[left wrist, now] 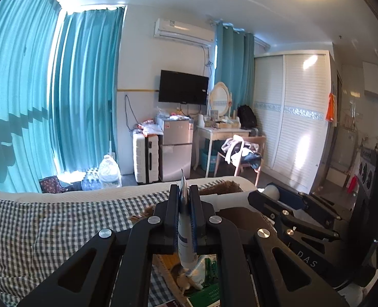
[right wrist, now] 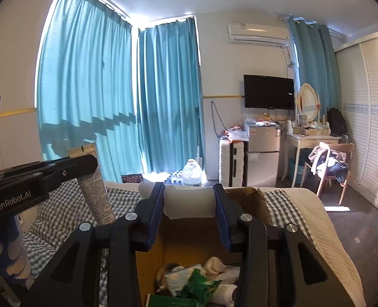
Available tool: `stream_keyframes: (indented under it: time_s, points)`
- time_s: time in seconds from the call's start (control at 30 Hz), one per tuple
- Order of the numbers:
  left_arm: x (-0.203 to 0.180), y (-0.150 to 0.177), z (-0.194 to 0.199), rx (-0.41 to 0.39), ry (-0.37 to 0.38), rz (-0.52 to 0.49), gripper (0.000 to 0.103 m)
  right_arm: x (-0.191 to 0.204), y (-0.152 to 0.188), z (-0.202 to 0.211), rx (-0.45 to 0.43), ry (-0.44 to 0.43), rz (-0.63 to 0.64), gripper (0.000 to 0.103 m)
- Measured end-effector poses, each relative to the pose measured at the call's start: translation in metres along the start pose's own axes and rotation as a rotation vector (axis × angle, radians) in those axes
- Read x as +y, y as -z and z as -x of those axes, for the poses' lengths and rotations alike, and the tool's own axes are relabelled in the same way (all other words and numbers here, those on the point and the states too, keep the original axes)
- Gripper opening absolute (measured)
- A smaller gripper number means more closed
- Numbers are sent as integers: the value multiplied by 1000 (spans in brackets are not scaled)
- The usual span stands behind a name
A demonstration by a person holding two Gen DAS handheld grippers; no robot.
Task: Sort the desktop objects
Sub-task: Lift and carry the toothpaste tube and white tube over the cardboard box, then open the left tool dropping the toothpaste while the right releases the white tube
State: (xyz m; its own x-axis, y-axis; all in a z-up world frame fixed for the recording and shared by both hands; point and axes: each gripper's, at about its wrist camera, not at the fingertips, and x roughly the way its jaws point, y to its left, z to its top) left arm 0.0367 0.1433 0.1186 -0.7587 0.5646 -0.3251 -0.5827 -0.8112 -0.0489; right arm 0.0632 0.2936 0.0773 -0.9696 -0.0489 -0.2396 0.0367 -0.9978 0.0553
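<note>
My left gripper [left wrist: 185,192] is shut on a white squeeze tube [left wrist: 186,245], held upright with its crimped end up and its cap down; the tube also shows in the right wrist view [right wrist: 96,194]. My right gripper [right wrist: 189,199] is shut on a white cylindrical bottle [right wrist: 189,202], held crosswise above an open cardboard box [right wrist: 250,199]. The box holds several items, among them a green packet [right wrist: 201,284] and white pieces. Both grippers hang over the box, the left one to the left of the right one [left wrist: 291,204].
The box sits on a bed with a grey checked cover [left wrist: 48,225] and a cream blanket [right wrist: 324,238]. Beyond the bed stand teal curtains [right wrist: 168,97], a white suitcase [right wrist: 231,161], a small fridge [right wrist: 263,138], a dressing table [right wrist: 311,138] and a chair [right wrist: 329,163].
</note>
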Motion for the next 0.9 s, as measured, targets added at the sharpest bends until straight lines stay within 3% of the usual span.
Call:
stream_keyframes:
  time_s: [0.43,0.73,0.9]
  points:
    - [-17,57,-98,216,61,13,7,-34,23,-31,130,91,-19,38]
    - [-9,105,-148,363,20,27,8,-56,57,-74,296,135,-44,43]
    - [-12,116,-152,402,-8,3,10,-54,62,-79,318,135,-23,46]
